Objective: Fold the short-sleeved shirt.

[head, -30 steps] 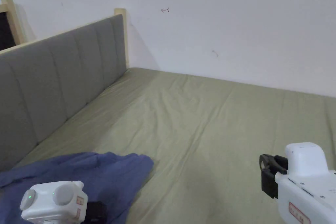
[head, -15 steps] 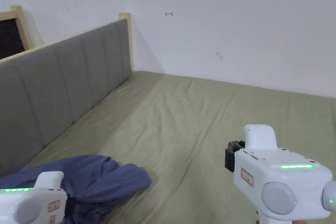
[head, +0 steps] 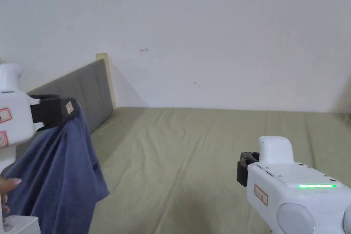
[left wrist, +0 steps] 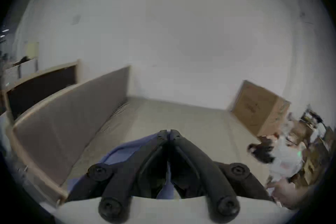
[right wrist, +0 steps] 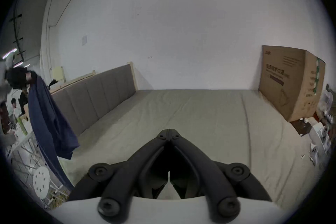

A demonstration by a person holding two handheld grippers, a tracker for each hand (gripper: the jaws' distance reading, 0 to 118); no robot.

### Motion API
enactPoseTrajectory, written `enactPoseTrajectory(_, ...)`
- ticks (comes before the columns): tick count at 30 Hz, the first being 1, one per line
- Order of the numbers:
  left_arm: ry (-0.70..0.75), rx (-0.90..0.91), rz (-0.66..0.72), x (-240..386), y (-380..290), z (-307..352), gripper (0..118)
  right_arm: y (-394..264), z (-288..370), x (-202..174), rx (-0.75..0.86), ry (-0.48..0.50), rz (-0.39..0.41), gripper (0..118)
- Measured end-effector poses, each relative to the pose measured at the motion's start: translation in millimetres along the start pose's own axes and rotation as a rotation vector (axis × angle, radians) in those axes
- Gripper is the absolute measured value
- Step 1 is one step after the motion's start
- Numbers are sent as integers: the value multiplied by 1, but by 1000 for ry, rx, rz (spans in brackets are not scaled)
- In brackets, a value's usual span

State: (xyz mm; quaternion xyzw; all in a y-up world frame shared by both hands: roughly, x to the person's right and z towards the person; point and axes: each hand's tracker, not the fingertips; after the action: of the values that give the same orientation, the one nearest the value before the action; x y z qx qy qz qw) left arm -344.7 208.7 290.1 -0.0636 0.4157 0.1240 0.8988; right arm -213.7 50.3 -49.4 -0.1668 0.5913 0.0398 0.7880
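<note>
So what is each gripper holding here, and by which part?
The left gripper pinches the blue shirt by an upper edge, the cloth hanging; the right gripper is shut on nothing.

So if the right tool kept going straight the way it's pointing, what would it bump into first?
Probably nothing soon. The right tool, jaws shut and empty, points across the green bed toward the white wall. It seems aimed just above the sheet, so likely the wall first, though depth is unclear.

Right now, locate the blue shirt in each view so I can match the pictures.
Head view: blue shirt hangs at the left edge, from the left gripper.
Left gripper view: bottom centre, bunched behind the shut fingers.
Right gripper view: far left, dangling.
Shared landmark: the grey padded headboard, beside the shirt in all three.
</note>
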Motion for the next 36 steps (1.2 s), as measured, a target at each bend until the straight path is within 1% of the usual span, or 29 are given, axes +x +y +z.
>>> enactPoseTrajectory(1, -56, -1, -23, 2, 10, -10, 0, 3, 9, 10, 13, -15, -8, 0)
enactPoseTrajectory(2, -122, -7, -37, 26, 14, -18, 0, 6, 19, 20, 31, -31, -11, 0)
enactPoseTrajectory(4, -239, -40, -40, 73, 15, -40, 0, 9, 39, 40, 72, -96, -20, 0)
enactPoseTrajectory(5, -285, -58, -39, 83, 13, -57, 0, 10, 48, 50, 89, -126, -27, 0)
enactPoseTrajectory(8, -358, -146, -37, 142, -9, -105, 0, 10, 70, 82, 110, -166, -42, 0)
enactPoseTrajectory(11, -464, -281, -2, 197, -46, -153, 0, 7, 91, 113, 121, -259, -58, 0)
enactPoseTrajectory(14, -505, -482, 3, 242, -93, -201, 0, -4, 101, 142, 102, -325, -99, 0)
enactPoseTrajectory(17, -497, -654, -24, 276, -153, -239, 1, -17, 106, 164, 57, -373, -134, 0)
enactPoseTrajectory(19, -529, -764, 32, 284, -190, -260, 4, -25, 105, 175, 36, -381, -154, 0)
enactPoseTrajectory(20, -528, -807, 65, 286, -207, -268, 13, -29, 106, 178, 30, -385, -158, 0)
enactPoseTrajectory(21, -518, -837, 94, 285, -222, -270, 47, -32, 106, 180, 25, -392, -158, 0)
enactPoseTrajectory(22, -515, -867, 113, 284, -235, -274, 85, -35, 107, 181, 18, -399, -157, 0)
enactPoseTrajectory(23, -507, -849, 127, 278, -243, -276, 107, -37, 106, 182, 10, -403, -155, 0)
enactPoseTrajectory(26, -493, -865, 154, 255, -250, -286, 106, -40, 104, 185, -4, -400, -166, 0)
enactPoseTrajectory(28, -465, -824, 165, 234, -241, -282, 106, -40, 102, 186, -7, -401, -168, 0)
enactPoseTrajectory(29, -433, -760, 152, 229, -227, -263, 106, -39, 101, 185, -8, -403, -168, 0)
enactPoseTrajectory(32, -362, -580, 154, 182, -203, -233, 105, -39, 99, 184, 4, -402, -161, 0)
enactPoseTrajectory(33, -350, -537, 157, 177, -195, -206, 97, -39, 99, 182, 8, -404, -153, 0)
enactPoseTrajectory(34, -328, -505, 140, 164, -191, -194, 84, -39, 101, 179, 13, -407, -145, 0)
enactPoseTrajectory(35, -290, -463, 107, 151, -190, -178, 61, -39, 101, 177, 19, -409, -135, 0)
enactPoseTrajectory(36, -235, -439, 59, 141, -190, -165, 25, -39, 102, 175, 24, -410, -129, 0)
